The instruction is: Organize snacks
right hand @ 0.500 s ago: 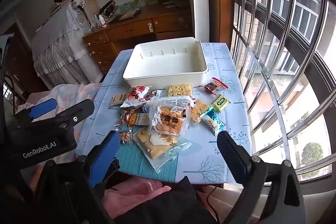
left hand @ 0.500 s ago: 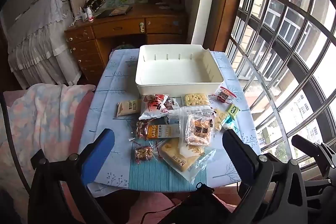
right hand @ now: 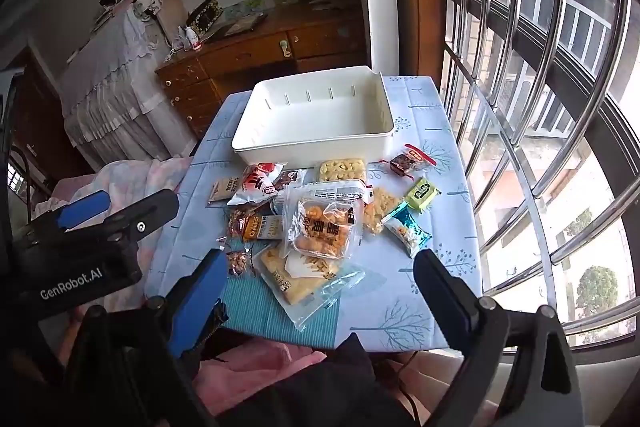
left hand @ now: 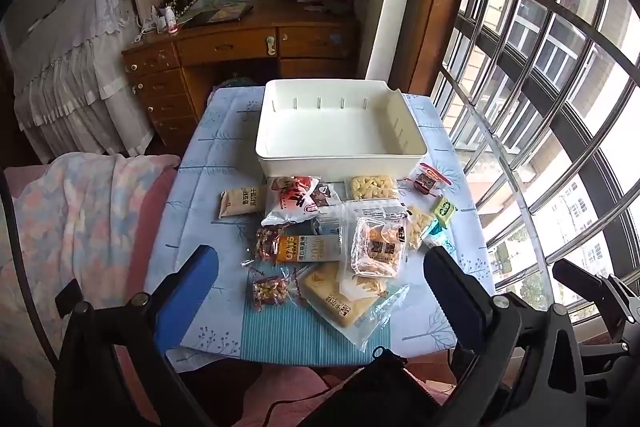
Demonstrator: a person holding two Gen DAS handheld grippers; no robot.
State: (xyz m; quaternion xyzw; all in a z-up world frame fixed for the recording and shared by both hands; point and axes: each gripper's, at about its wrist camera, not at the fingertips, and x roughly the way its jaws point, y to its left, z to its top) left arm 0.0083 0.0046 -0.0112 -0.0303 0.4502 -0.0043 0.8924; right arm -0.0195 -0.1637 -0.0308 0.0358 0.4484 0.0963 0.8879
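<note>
An empty white tray (left hand: 340, 163) (right hand: 312, 147) stands at the far half of a small table with a blue cloth (left hand: 200, 187). Several snack packets lie in a pile in front of it: a clear pack of orange cookies (left hand: 378, 247) (right hand: 322, 227), a large yellow cracker bag (left hand: 344, 297) (right hand: 296, 279), a red-white bag (left hand: 294, 201), an oat bar (left hand: 308, 249), a green candy (right hand: 421, 193). My left gripper (left hand: 320, 275) is open above the table's near edge. My right gripper (right hand: 320, 271) is open, also above the near edge. Both hold nothing.
A barred window (left hand: 540, 107) runs along the table's right side. A wooden desk (left hand: 240, 47) and shelves stand behind the table. A chair with a pastel blanket (left hand: 80, 219) is at the left. The left gripper body (right hand: 80, 247) shows in the right wrist view.
</note>
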